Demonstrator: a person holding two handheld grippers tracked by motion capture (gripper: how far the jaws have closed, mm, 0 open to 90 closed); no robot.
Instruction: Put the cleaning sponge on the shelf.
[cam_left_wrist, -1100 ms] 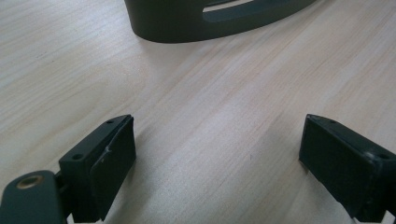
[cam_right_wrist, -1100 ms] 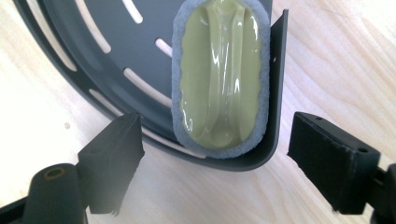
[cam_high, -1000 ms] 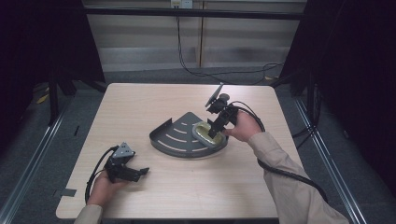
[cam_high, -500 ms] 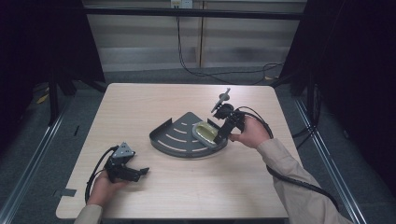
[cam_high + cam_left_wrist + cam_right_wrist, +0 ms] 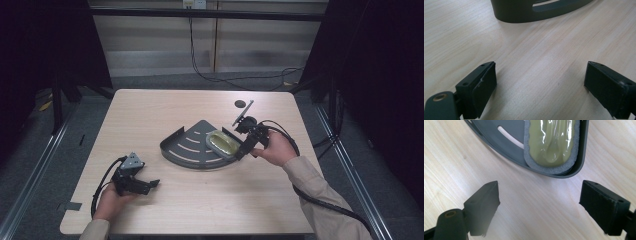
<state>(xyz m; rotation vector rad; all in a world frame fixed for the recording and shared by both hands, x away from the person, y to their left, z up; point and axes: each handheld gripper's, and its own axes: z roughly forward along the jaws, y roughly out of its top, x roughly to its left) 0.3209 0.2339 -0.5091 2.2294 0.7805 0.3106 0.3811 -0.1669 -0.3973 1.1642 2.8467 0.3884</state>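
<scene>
Right gripper [image 5: 244,148] is backing off the sponge [image 5: 223,143], jaws wide, empty; sponge is now lying in the grey tray [image 5: 186,148] on the counter [image 5: 150,110]. Placement looks done. Left gripper [image 5: 145,184] is resting wide, idle.

A dark grey quarter-round slotted tray [image 5: 192,150] lies flat mid-desk. In its right corner rests a grey-rimmed sponge [image 5: 223,144] with an olive-green top, wrapped in clear film.

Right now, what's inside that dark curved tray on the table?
Inside the dark curved tray, at its right corner, lies a yellow-green sponge with a grey edge, wrapped in shiny plastic. The rest is bare, with slots. What is under the sponge is covered.
</scene>
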